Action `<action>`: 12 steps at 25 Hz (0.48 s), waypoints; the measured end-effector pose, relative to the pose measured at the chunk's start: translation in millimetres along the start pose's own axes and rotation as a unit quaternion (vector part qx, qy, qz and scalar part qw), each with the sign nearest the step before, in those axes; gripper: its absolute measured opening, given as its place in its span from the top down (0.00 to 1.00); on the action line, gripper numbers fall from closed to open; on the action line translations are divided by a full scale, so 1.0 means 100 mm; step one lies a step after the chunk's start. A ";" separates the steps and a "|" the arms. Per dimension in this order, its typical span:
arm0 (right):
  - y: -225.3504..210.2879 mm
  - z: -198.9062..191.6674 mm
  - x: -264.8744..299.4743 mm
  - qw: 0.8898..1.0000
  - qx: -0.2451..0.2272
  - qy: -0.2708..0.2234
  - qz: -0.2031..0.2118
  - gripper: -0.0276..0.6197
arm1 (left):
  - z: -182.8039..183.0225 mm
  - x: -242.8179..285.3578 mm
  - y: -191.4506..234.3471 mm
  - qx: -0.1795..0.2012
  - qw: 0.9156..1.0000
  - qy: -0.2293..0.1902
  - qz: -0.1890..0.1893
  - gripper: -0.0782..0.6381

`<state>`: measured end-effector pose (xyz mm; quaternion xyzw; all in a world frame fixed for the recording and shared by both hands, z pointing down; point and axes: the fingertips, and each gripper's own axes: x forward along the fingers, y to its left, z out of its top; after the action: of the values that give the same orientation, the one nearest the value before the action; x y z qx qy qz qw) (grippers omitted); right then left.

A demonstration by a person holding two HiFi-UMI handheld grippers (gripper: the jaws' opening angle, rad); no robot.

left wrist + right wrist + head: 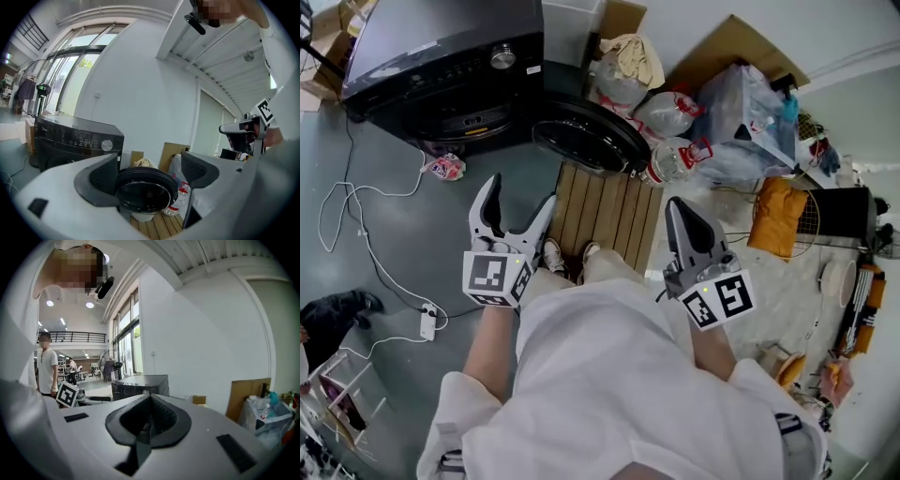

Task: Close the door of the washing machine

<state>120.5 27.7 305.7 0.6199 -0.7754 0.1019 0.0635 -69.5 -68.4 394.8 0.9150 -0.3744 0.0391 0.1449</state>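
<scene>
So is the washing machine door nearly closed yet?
Nothing is done yet: the door hangs wide open from the washing machine. The left gripper, jaws apart, points at it but touches nothing; the right gripper is shut and empty. To do: reach the door and push it closed.

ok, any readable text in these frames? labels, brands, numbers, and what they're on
No text reads clearly in any view.
Washing machine control panel: small print, too small to read.
Bottle with a red label: too blurred to read.
Cubes on the left gripper and right gripper: black and white square patterns only, no words.
</scene>
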 end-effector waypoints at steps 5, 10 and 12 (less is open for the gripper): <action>-0.21 0.09 0.30 1.000 -0.007 -0.014 0.019 0.96 | 0.04 0.21 0.00 0.000 1.000 0.003 0.015 0.33; -0.57 0.28 0.61 0.998 -0.013 -0.037 0.041 0.96 | 0.20 0.49 -0.01 0.013 0.999 0.010 0.045 0.33; -0.68 0.31 0.71 0.998 -0.026 -0.038 0.047 0.96 | 0.23 0.63 0.00 0.021 0.998 0.014 0.059 0.33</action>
<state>171.4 -61.4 297.4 0.5842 -0.8080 0.0609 0.0458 -25.2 -117.4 384.1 0.8937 -0.4243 0.0685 0.1286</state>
